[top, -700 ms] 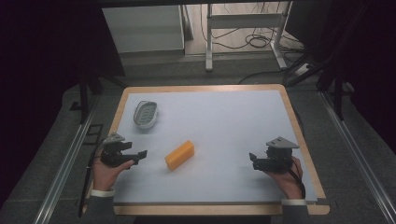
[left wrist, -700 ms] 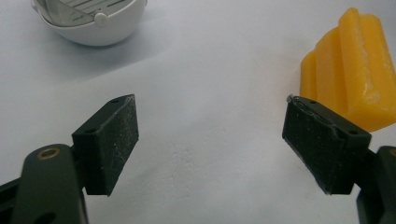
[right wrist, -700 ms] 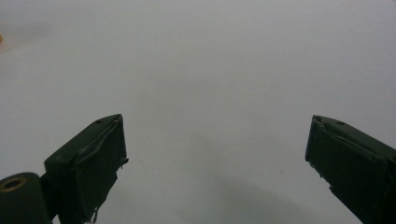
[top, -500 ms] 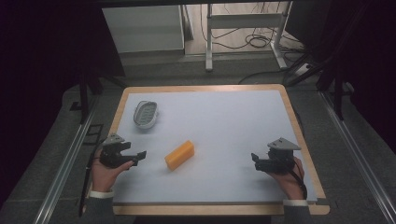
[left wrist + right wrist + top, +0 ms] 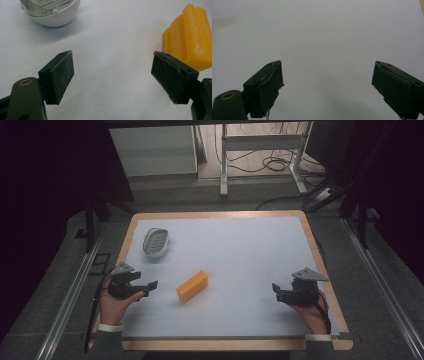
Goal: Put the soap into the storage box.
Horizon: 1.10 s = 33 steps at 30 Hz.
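Left gripper (image 5: 151,288) jaws wide and empty, yellow block (image 5: 192,286) just beyond its tips, white dish (image 5: 156,241) farther off, right gripper (image 5: 276,291) wide over bare table (image 5: 250,250)

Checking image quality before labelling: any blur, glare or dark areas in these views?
High view: table evenly lit, surroundings nearly black, orange block sharp. Left gripper view: block and white dish crisp, tongs slightly soft. Right gripper view: dim, greyish, tongs dark, no glare.

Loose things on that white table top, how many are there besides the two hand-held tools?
2: a yellow rectangular block near the middle-left, and a white oval slotted dish at the far-left corner.
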Available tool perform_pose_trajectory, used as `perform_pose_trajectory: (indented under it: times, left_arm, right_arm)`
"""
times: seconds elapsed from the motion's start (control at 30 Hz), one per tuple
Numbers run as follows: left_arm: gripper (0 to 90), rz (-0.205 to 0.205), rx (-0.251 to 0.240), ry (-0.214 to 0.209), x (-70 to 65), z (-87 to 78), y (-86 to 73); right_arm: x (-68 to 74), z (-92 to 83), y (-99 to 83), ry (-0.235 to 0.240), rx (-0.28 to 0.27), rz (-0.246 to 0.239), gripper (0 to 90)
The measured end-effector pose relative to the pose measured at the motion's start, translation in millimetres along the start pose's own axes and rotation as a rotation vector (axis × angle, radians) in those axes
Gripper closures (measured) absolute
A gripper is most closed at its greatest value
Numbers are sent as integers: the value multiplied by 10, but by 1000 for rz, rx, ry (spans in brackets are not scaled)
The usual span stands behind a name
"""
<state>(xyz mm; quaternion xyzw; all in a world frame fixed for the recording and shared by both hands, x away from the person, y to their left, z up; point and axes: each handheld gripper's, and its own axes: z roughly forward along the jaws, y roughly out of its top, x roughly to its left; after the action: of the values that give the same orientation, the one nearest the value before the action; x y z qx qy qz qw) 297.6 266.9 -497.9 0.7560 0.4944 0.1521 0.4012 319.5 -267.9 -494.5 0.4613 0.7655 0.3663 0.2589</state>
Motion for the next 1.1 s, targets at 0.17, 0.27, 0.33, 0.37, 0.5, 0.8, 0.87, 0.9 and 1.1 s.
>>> perform_pose_trajectory:
  times: [0.17, 0.27, 0.33, 0.37, 0.5, 0.8, 0.87, 0.9, 1.1]
  left_arm:
    - [188, 22, -9, 9, -79, -79, 62]
    - [189, 23, -13, 0, -122, -117, 107]
    - [189, 30, 1, 10, -137, -120, 118]
    - [189, 27, 4, 0, -149, -120, 125]
    - [188, 30, 17, -10, -179, -166, 199]
    - [185, 87, 32, -17, -285, -242, 411]
    - [188, 86, 22, -12, -303, -249, 442]
    - [192, 88, 18, -13, -314, -259, 460]
    - [193, 105, 23, -33, -379, -275, 516]
  right_arm:
    - [-4, -5, -31, -5, 12, 0, 99]
    - [-18, -14, -34, -3, 7, 8, 99]
    - [-28, -30, -32, 4, -1, 11, 99]
    - [-32, -36, -33, 5, -3, 10, 99]
    - [-40, -37, -45, 7, 4, 9, 100]
    - [-35, -81, -50, -17, 1, 5, 100]
    - [-37, -82, -56, -19, 5, 6, 100]
    - [-37, -83, -58, -20, 6, 8, 100]
    - [-47, -86, -70, -23, 8, 11, 100]
